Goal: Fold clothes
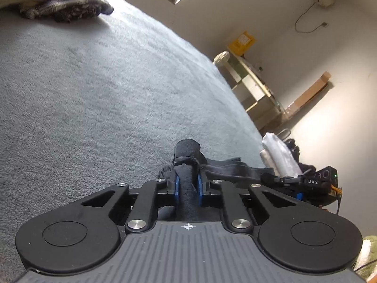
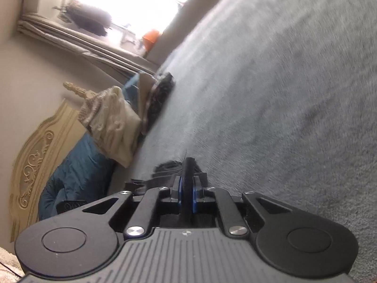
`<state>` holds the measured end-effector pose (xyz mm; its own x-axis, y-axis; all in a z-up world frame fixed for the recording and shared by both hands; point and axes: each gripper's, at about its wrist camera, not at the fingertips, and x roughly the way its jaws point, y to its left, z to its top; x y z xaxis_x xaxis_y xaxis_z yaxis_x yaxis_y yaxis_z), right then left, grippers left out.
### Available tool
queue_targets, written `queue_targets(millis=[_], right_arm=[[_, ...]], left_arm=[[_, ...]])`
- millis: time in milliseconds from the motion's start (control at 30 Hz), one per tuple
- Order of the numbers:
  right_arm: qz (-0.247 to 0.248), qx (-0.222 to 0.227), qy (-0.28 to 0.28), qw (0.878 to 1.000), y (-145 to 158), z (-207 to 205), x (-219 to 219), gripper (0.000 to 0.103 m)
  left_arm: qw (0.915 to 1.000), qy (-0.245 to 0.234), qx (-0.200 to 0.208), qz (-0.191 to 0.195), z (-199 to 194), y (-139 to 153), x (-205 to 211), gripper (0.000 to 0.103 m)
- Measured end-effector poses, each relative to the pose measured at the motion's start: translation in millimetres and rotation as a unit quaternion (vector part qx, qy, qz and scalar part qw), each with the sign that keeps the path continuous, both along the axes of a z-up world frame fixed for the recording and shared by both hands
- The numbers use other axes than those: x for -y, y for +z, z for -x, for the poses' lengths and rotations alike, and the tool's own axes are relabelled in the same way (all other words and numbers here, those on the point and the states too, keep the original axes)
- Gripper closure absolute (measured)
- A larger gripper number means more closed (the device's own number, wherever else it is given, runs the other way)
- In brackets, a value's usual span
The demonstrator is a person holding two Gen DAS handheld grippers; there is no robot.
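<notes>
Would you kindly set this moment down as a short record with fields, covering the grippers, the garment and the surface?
surface: grey fleece blanket
garment: dark cloth, bunched, stretched between both grippers
left gripper: shut on the dark cloth
right gripper: shut on the dark cloth
far corner: patterned dark bundle beside cream fabric
folding: not yet visible

This is a bedroom in a home. A wide bed under a grey fleecy blanket (image 1: 99, 89) fills the middle, with a carved cream wooden headboard (image 2: 40, 155) at one end. A teal quilted duvet (image 2: 77, 176) and cream knitted clothes (image 2: 113, 127) lie heaped against it. Beige curtains (image 2: 77, 42) hang beside a bright window, and a pale open shelf unit (image 1: 254, 94) stands against the white wall.
</notes>
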<state>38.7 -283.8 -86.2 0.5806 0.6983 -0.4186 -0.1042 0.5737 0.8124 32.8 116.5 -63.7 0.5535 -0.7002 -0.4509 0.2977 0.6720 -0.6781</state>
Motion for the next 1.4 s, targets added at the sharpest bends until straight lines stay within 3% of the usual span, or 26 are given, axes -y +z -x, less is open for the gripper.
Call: queue_targets(millis=[100,233,433,533,600,700,733,867,1000,1100,1233,1400], right_arm=[[0.000,0.035,0.001,0.999,15.4,2.0,-1.4,0.096],[0.006,0.046,0.012,0.999,20.8,-10.7,-7.0,0.097],[0.016,0.039,0.019,0.999,8.4,-28.9,-15.9,0.097],[0.016,0.015,0.009,1.000,-7.5,-34.4,-11.9,0.096],[0.012,-0.014,0.000,1.000,-16.8,-37.5,-8.2,0.093],[0.008,-0.047,-0.023,0.999,-20.9,-34.5,-0.4,0.068],[0.000,-0.046,-0.029,0.999,-19.3,-29.1,3.3,0.060],[-0.029,-0.052,-0.022,0.998,-4.3,2.7,18.3,0.054],[-0.042,-0.079,0.034,0.995,9.9,49.3,23.0,0.048],[-0.064,-0.102,0.078,0.990,13.8,85.7,17.1,0.042],[-0.018,-0.132,0.066,0.989,2.8,126.0,-2.7,0.042],[0.007,-0.121,0.049,0.991,-1.0,147.6,-25.2,0.044]], left_arm=[[0.9999,0.010,0.009,0.007,7.7,4.6,-6.0,0.092],[0.9996,0.028,0.000,0.010,9.9,1.1,-14.1,0.092],[0.9992,0.037,-0.016,-0.001,3.9,-9.3,-14.6,0.092],[0.9990,0.035,-0.025,-0.013,0.3,-14.8,-11.8,0.090],[0.9985,0.036,-0.038,-0.015,-2.5,-16.2,-11.7,0.084],[0.9971,0.046,-0.058,-0.018,-2.8,-15.1,-16.7,0.071],[0.9965,0.051,-0.063,-0.019,-1.9,-13.5,-19.8,0.069],[0.9964,0.049,-0.067,-0.015,14.2,4.4,-42.9,0.067],[0.9971,-0.008,-0.071,-0.027,45.6,28.1,-64.1,0.066],[0.9941,-0.048,-0.089,-0.038,74.1,28.6,-65.0,0.065],[0.9891,-0.065,-0.095,-0.092,107.8,12.7,-47.1,0.065],[0.9824,-0.089,-0.030,-0.161,132.6,13.1,-19.2,0.065]])
